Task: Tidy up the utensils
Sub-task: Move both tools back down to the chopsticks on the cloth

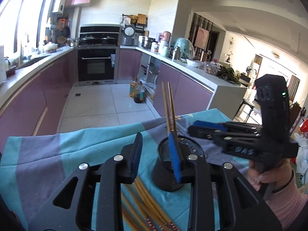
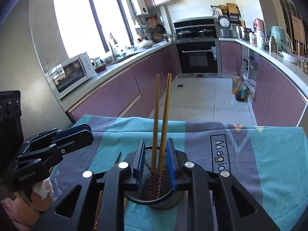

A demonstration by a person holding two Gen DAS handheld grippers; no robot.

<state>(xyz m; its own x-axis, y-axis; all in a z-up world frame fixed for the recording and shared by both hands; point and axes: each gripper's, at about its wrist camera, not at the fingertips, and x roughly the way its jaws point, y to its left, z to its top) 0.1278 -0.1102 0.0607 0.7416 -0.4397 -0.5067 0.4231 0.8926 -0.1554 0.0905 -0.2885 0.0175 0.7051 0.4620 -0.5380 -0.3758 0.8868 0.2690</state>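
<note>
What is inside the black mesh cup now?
Two chopsticks stand in the mesh cup, leaning slightly apart. Their lower ends and the cup's bottom are hidden by its rim and the right gripper.

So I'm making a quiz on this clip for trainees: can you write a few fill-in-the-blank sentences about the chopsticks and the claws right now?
1. ____ chopsticks stand in the black mesh cup.
2. The loose chopsticks lie flat on the ____ beside the cup.
3. The left claw has its jaws ____ and grips nothing.
4. The pads on the right claw are ____ in colour.

Missing words: two; tablecloth; open; blue
</note>
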